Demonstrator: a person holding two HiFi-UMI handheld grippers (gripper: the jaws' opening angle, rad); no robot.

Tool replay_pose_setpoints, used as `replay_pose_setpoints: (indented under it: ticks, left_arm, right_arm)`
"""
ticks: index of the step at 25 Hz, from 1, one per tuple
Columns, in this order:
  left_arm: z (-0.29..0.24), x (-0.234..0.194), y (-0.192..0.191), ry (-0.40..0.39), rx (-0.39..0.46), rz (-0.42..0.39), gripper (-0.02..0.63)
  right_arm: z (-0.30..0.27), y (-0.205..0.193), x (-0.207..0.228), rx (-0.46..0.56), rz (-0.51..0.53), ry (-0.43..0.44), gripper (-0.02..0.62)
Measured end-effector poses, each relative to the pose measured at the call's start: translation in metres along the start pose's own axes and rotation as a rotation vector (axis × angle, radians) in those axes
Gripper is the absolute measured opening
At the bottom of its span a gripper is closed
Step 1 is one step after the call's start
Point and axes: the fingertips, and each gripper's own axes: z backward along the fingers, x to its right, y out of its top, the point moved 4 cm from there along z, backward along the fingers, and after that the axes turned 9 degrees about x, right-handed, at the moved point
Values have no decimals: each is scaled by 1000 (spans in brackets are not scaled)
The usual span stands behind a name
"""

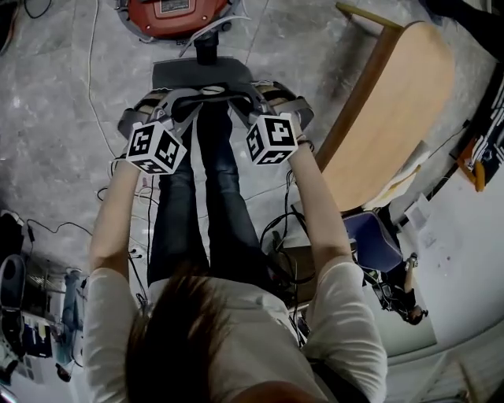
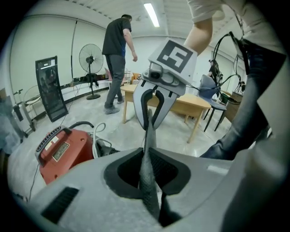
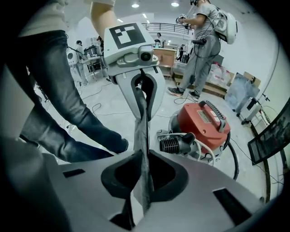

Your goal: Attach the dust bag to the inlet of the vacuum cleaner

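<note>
The grey dust bag (image 1: 201,75) is stretched between my two grippers just above the floor, in front of the red vacuum cleaner (image 1: 175,16). My left gripper (image 1: 177,101) is shut on one edge of the bag and my right gripper (image 1: 246,98) on the other. In the left gripper view the bag's fabric (image 2: 147,154) runs taut from my left gripper (image 2: 151,192) up to the right gripper (image 2: 150,121); the vacuum cleaner (image 2: 61,149) lies to the left. In the right gripper view the fabric (image 3: 141,149) leads from my right gripper (image 3: 142,192) to the left gripper (image 3: 141,106), with the vacuum cleaner (image 3: 204,122) and its ribbed hose end (image 3: 174,145) beside it.
A wooden table (image 1: 394,102) stands at the right, with a blue chair (image 1: 370,240) near it. Cables (image 1: 118,189) trail over the concrete floor round my legs. One person (image 2: 115,59) walks by a standing fan (image 2: 90,59); another person (image 3: 204,45) stands behind the vacuum cleaner.
</note>
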Motion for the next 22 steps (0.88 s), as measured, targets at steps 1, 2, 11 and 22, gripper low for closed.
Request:
replay_pose_setpoints:
  ticks: [1, 2, 11, 22]
  left_arm:
    - [-8, -1, -10, 7, -20, 6, 40]
    - [-15, -2, -20, 11, -42, 11, 40]
    - [-55, -21, -64, 54, -218, 14, 40]
    - [-52, -36, -65, 84, -219, 19, 40]
  right_arm:
    - [-10, -7, 0, -8, 2, 10, 34]
    - [-19, -13, 1, -17, 5, 20, 32]
    - [-64, -44, 17, -44, 6, 23, 29]
    - [-67, -42, 34, -16, -34, 5, 29]
